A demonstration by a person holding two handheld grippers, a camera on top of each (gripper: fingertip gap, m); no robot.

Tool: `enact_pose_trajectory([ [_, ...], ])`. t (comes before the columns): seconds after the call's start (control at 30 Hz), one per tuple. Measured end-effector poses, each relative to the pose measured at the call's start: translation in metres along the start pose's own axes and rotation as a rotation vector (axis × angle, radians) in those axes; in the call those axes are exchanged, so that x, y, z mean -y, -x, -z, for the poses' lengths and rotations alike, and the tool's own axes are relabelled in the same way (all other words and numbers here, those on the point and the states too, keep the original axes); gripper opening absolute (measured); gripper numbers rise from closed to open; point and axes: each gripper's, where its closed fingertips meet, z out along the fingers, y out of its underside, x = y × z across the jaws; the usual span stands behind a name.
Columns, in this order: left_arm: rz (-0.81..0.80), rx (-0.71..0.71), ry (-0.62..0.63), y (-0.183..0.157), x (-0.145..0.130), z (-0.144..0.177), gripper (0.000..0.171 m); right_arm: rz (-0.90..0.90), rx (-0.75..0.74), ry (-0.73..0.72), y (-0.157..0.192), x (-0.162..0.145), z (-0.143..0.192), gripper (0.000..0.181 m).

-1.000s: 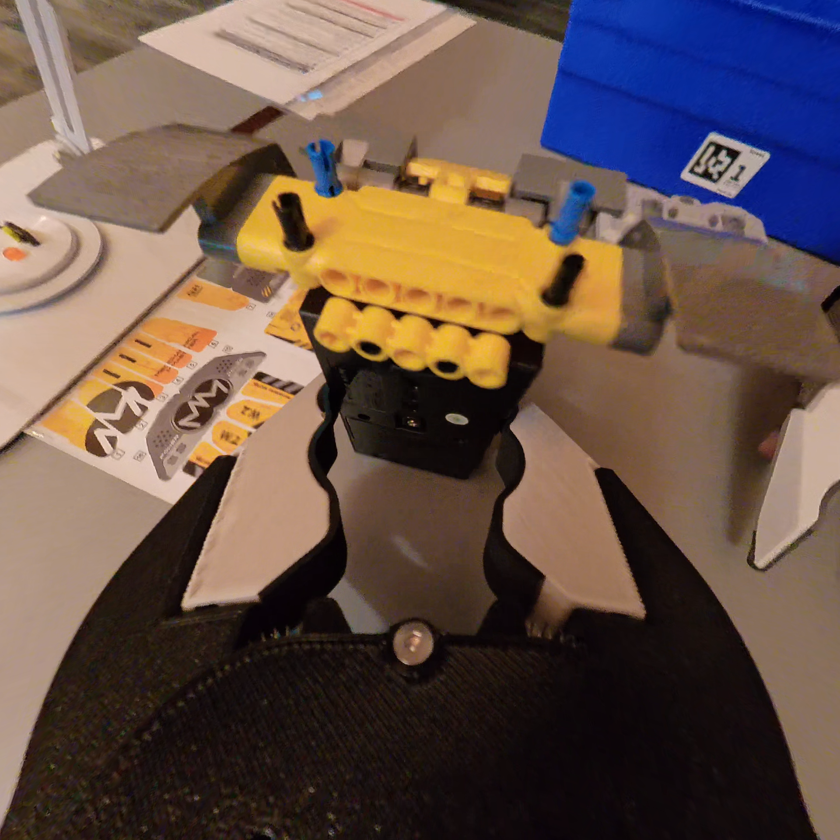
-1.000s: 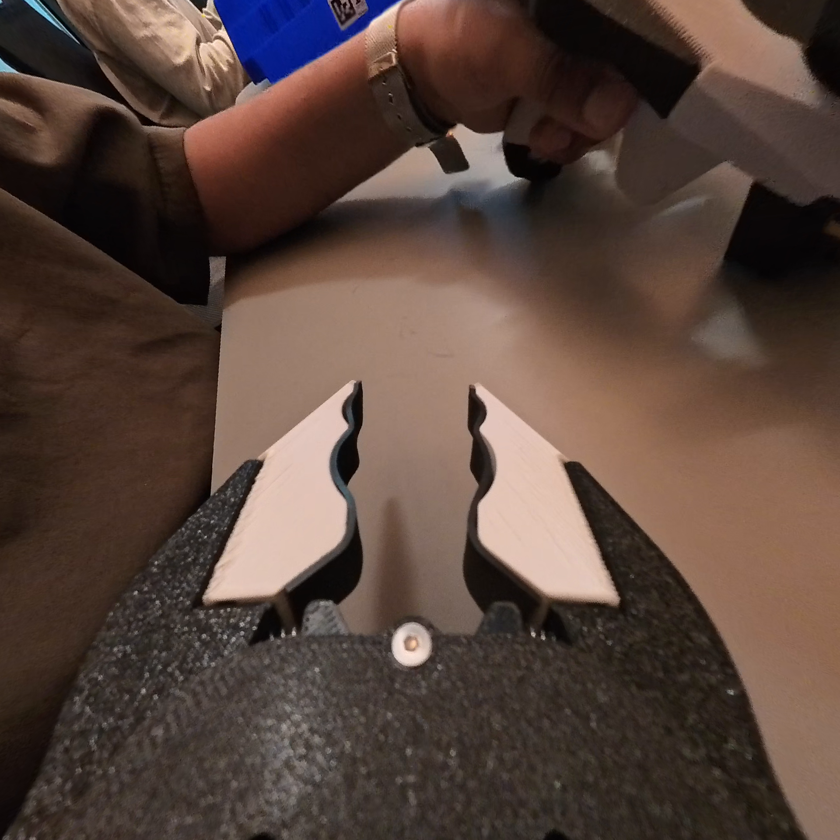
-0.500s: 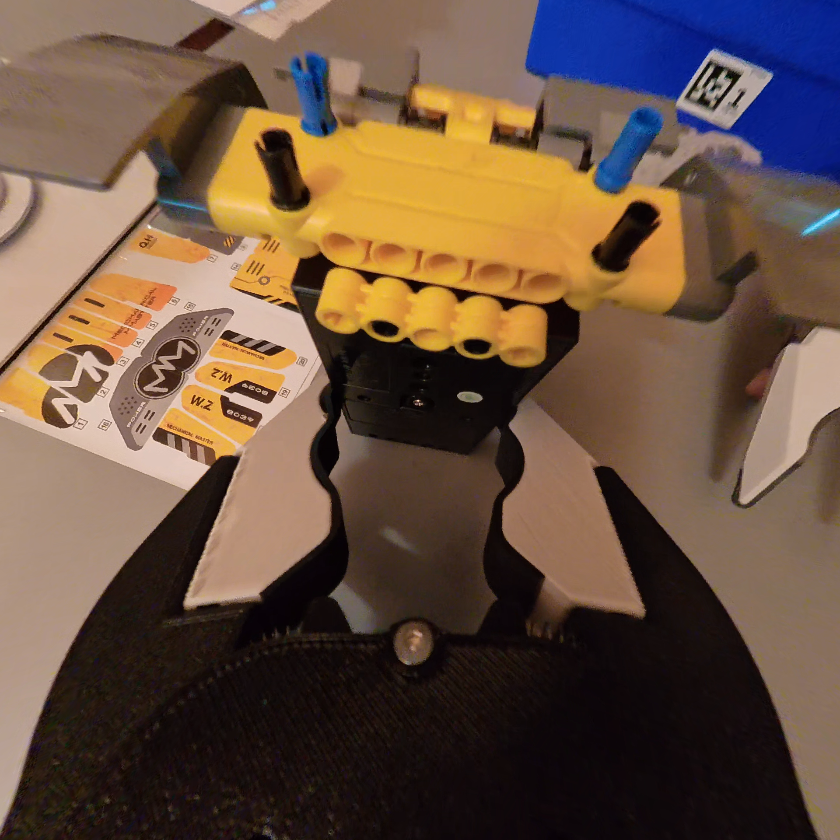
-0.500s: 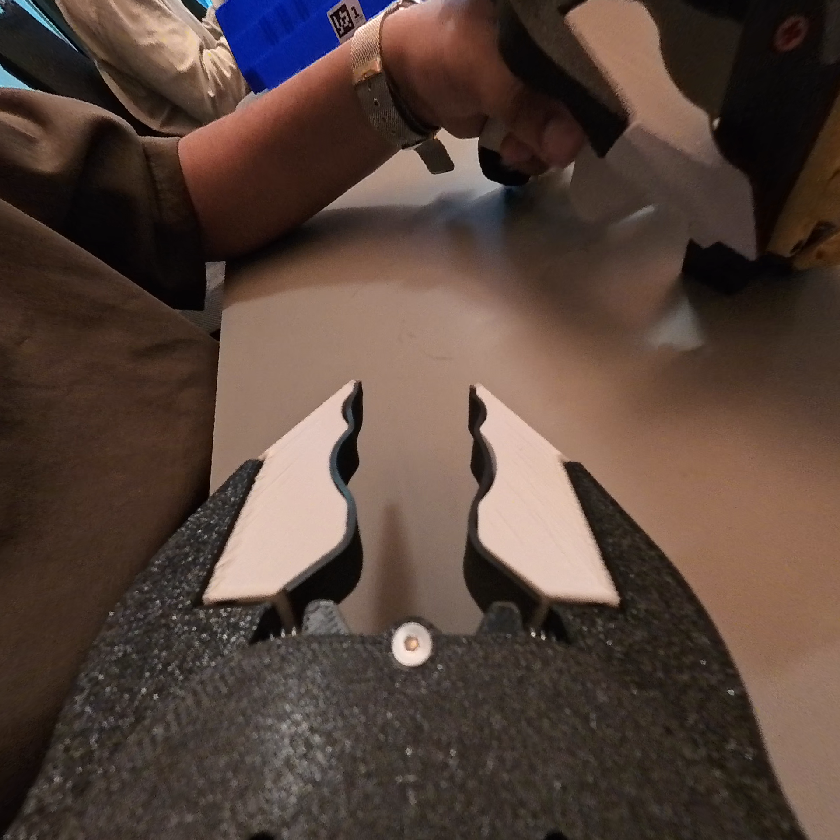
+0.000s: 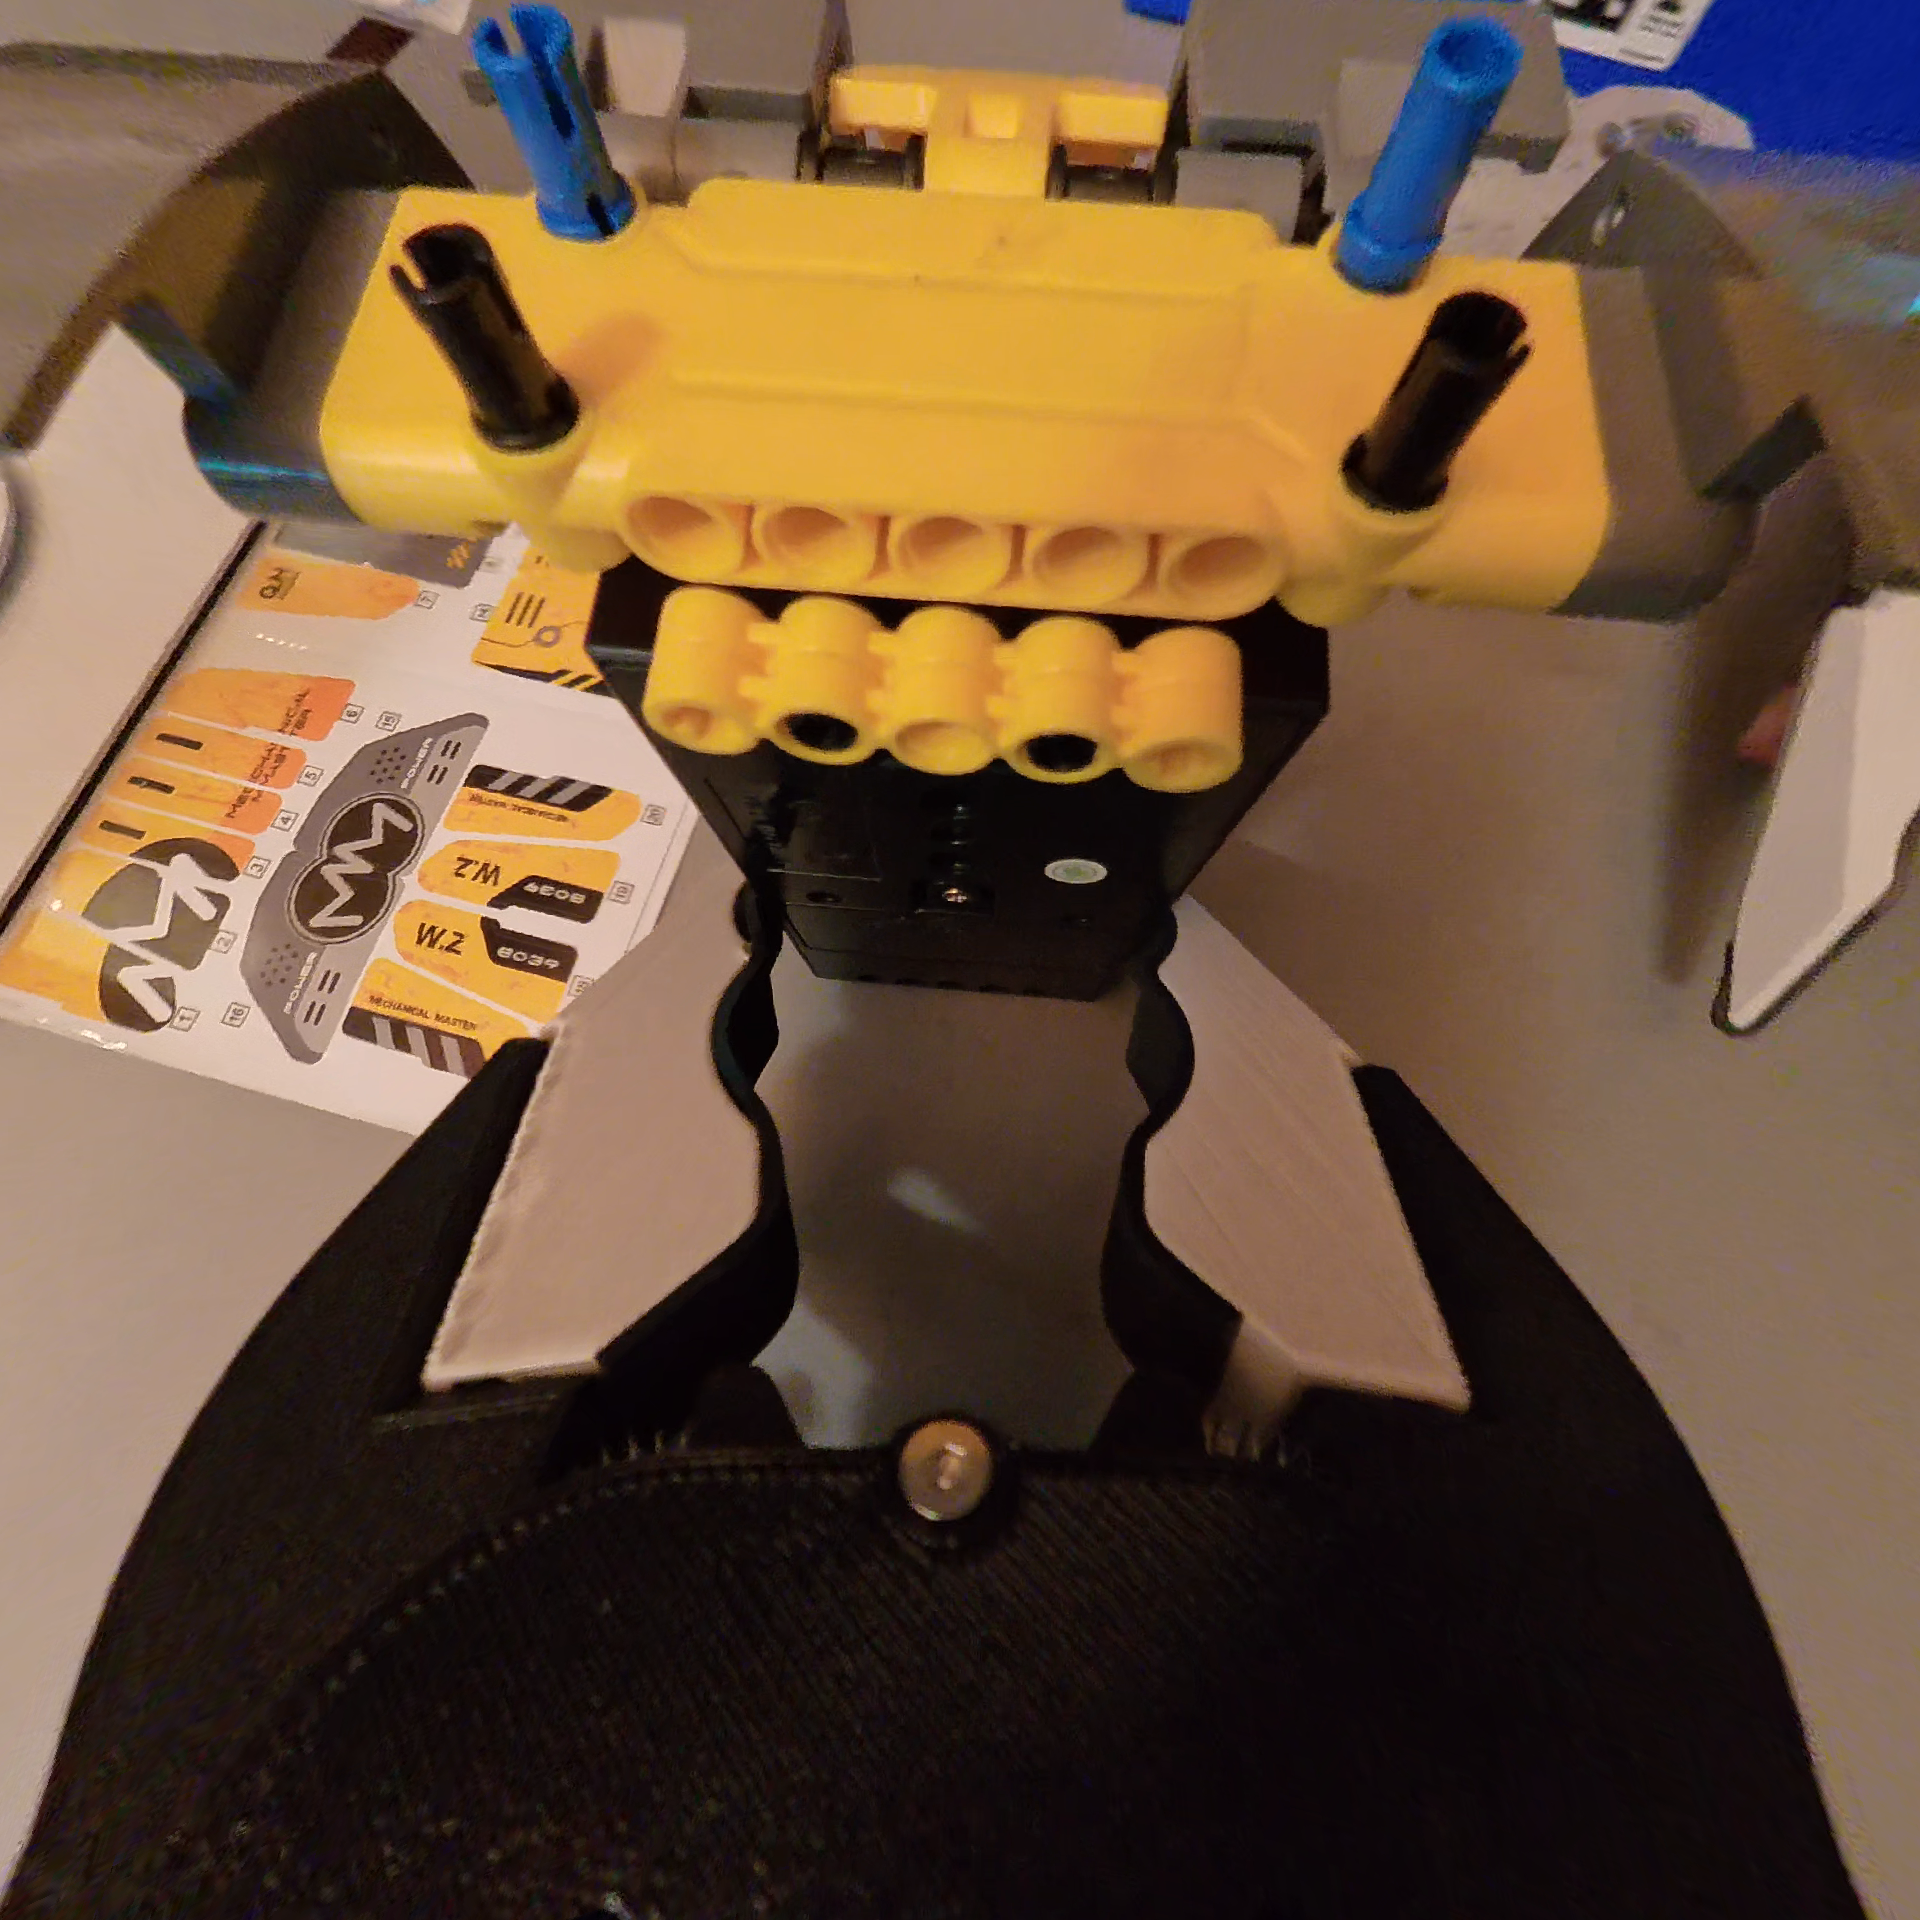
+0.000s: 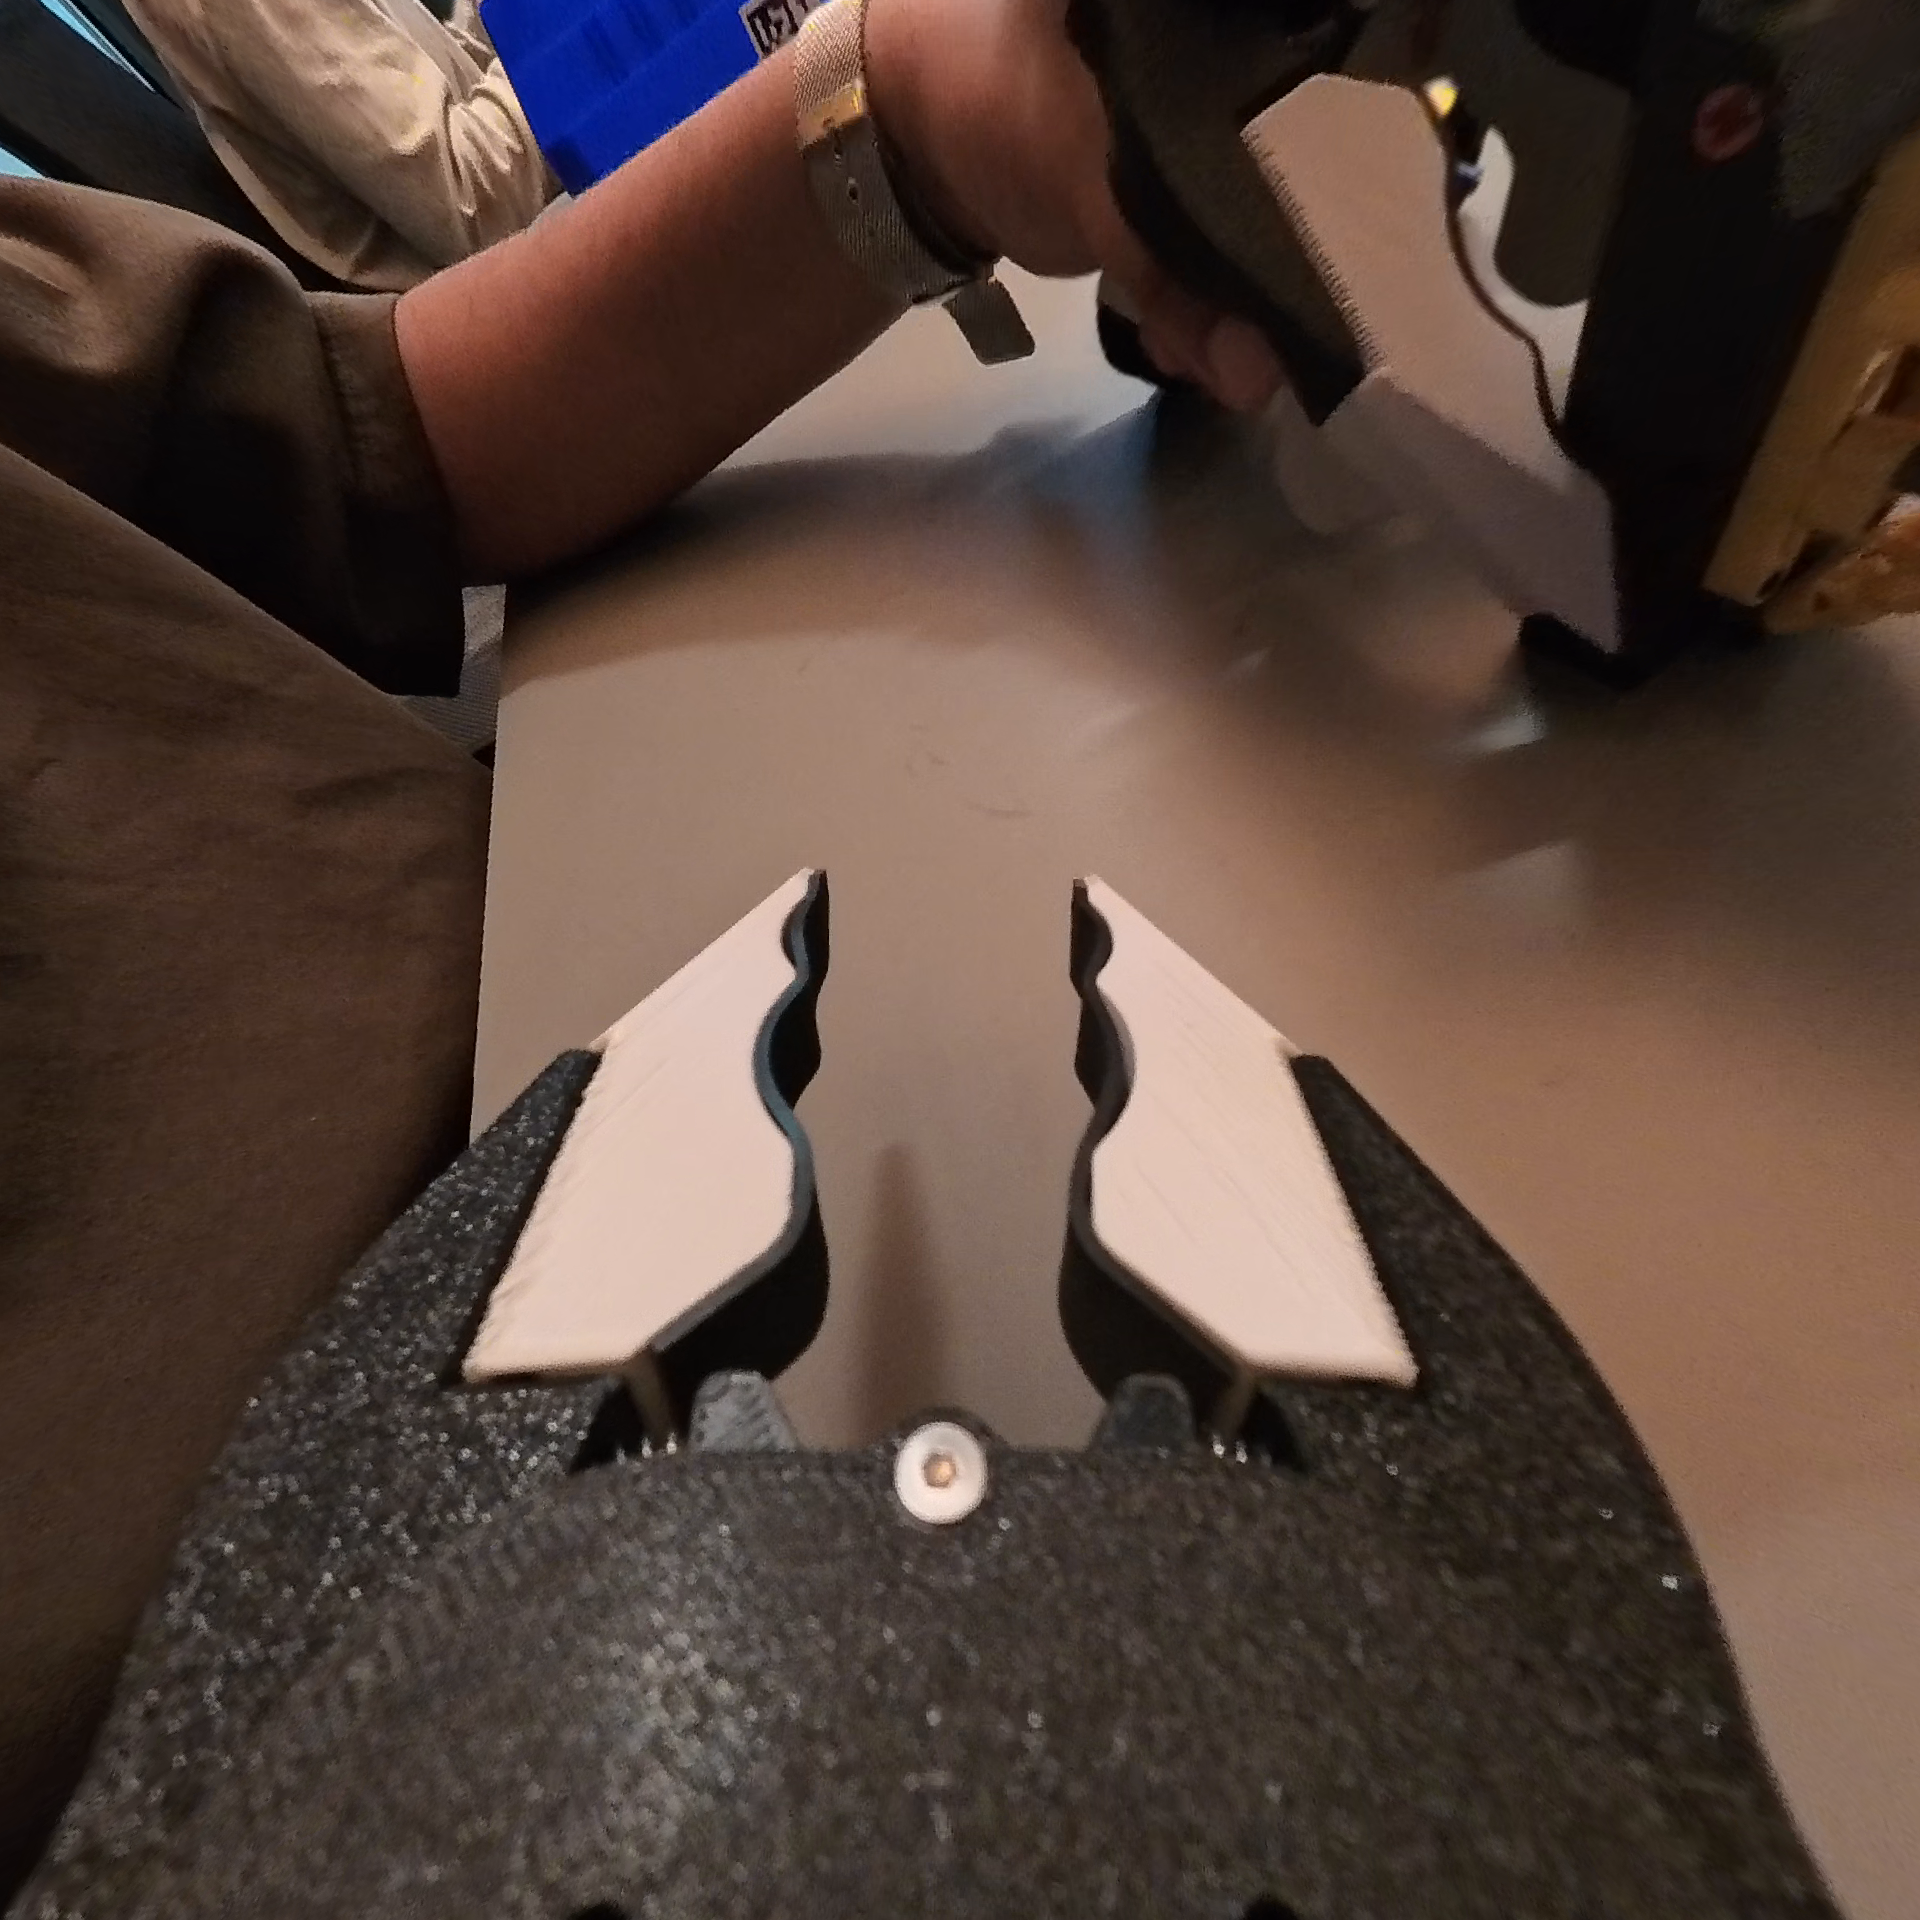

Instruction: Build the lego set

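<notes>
My left gripper (image 5: 956, 951) is shut on the black block (image 5: 956, 883) at the base of a toy-brick model. The model has a wide yellow beam (image 5: 966, 405) with two black pins (image 5: 483, 338) and two blue pins (image 5: 1418, 151) standing out of it, a short yellow beam (image 5: 940, 696) below, and grey curved panels (image 5: 177, 166) at both sides. The model also shows at the upper right of the right wrist view (image 6: 1756, 436), held by the other gripper in a person's hand (image 6: 1039, 156). My right gripper (image 6: 951, 904) is open and empty above the grey table (image 6: 1039, 727).
A sticker sheet (image 5: 312, 862) with orange and grey decals lies on the table at left. A blue bin (image 5: 1766, 94) stands at the back right. A white fingertip of the other gripper (image 5: 1808, 852) shows at the right edge. A person's forearm (image 6: 623, 343) and brown clothing (image 6: 208, 727) fill the left.
The left gripper has moved forward and lower with the model still in it; the sticker sheet and bin have shifted in view. In the right wrist view the hand and model have come closer.
</notes>
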Motion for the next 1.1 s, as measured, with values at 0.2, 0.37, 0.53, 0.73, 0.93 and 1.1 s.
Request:
enact_pose_trajectory([
  [0.2,-0.03,-0.038,-0.008,-0.006,-0.001,0.002,0.064,0.001,-0.003,0.002,-0.001,0.0,0.0,0.046],
  [0.37,-0.019,-0.023,0.011,-0.005,-0.002,0.002,0.064,-0.016,0.007,-0.003,-0.001,0.0,0.001,0.046],
  [0.53,-0.012,-0.006,0.03,-0.002,-0.006,0.003,0.067,-0.022,0.003,-0.002,-0.002,0.0,0.001,0.046],
  [0.73,0.02,0.006,0.022,0.0,-0.011,0.009,0.065,-0.018,0.001,0.001,-0.002,0.0,0.001,0.046],
  [0.93,0.025,0.01,0.032,-0.001,-0.014,0.007,0.064,-0.016,-0.001,0.002,-0.002,0.0,0.001,0.046],
  [1.1,0.037,0.011,0.022,-0.001,-0.012,0.009,0.063,-0.021,-0.014,-0.002,-0.005,0.0,0.002,0.046],
])
